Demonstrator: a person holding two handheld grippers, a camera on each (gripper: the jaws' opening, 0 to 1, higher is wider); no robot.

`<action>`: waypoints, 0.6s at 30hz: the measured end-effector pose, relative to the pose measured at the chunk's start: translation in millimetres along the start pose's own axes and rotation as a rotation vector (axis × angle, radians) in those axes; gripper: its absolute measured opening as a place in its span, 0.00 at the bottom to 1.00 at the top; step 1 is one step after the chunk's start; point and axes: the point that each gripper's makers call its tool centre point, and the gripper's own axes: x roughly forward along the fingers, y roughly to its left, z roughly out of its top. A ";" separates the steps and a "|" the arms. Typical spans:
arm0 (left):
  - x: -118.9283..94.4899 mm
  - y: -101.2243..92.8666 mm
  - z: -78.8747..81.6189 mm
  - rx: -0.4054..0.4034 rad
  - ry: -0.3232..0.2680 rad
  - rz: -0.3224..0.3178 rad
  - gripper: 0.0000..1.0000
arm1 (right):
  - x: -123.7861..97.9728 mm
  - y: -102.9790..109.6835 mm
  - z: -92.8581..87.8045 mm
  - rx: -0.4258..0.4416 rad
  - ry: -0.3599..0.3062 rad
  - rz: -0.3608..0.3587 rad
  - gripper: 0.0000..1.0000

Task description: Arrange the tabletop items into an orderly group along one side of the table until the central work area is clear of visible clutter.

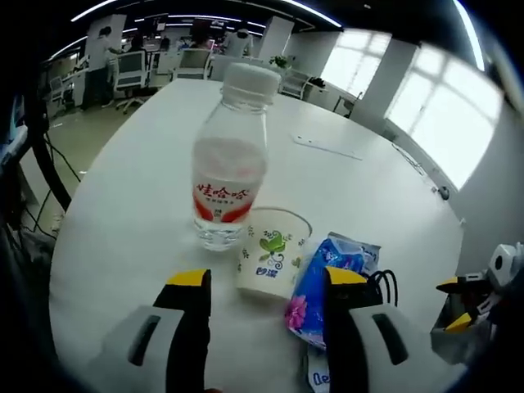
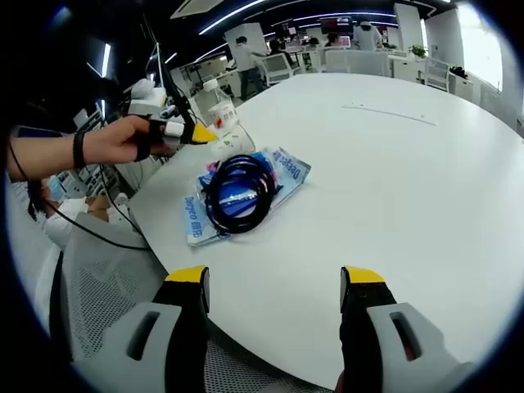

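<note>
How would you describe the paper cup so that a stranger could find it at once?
On the white table, near its edge, a clear water bottle with a red label stands upright. The paper cup stands close beside it, next to a blue packet. It is short, cream-white, open-topped, with a green leaf print.

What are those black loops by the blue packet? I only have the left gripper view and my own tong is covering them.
Observer: A coiled black cable. It lies on top of the blue packet.
Operator: Where are the right tongs?
Observer: The right tongs are open and empty, over the table and short of the packet, touching nothing.
Operator: Is the packet near the edge?
Observer: Yes, one end of it sits close to the table's rim.
</note>
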 end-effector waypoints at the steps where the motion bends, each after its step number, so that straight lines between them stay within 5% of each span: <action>1: 0.3 -0.1 -0.1 0.001 0.001 0.000 0.54 | -0.1 -0.2 -0.1 0.000 0.001 0.000 0.64; 18: 23.1 -6.6 -2.3 0.039 0.072 -0.011 0.55 | 1.1 -3.9 1.0 0.026 -0.017 0.005 0.64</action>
